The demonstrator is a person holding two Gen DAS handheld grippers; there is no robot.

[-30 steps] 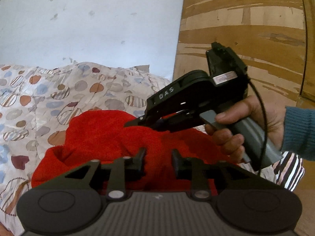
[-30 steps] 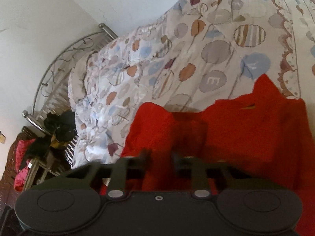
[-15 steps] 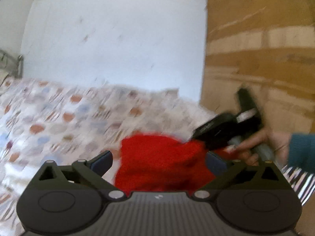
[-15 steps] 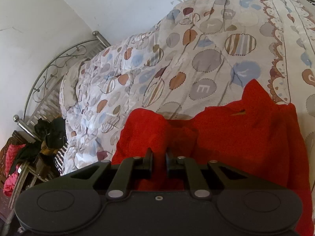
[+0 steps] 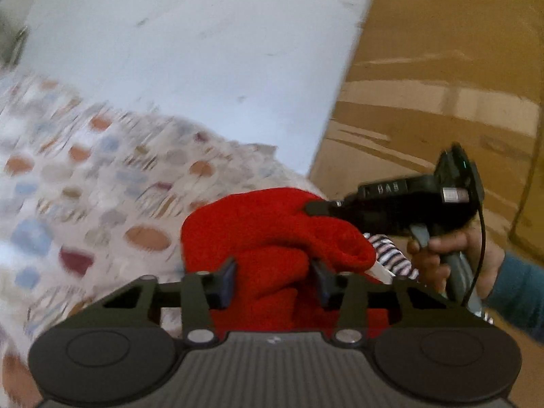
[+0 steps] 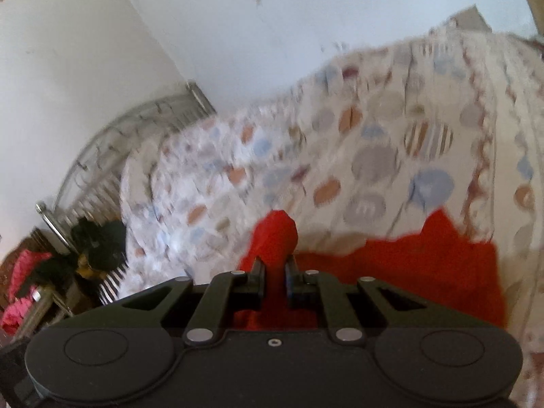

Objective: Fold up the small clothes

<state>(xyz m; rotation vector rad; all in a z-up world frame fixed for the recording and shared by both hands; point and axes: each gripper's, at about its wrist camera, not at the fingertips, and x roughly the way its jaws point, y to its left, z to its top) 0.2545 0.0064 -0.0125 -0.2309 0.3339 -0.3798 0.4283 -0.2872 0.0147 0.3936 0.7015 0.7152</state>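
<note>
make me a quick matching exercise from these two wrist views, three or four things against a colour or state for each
Things:
1. right gripper
2. left gripper
3. quilt
4. sleeve

Colour or state:
a. teal
b. pale with coloured circles
c. clamped on a fold of the red garment
d. jaws closing, red cloth between them

Pairs: 1-c, 2-d, 3-b, 4-a

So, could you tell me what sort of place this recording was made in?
Most likely a bedroom in a home. A bed with a patterned quilt and a curved metal bedstead stands against a plain white wall, and the red garment being folded lies on it.
</note>
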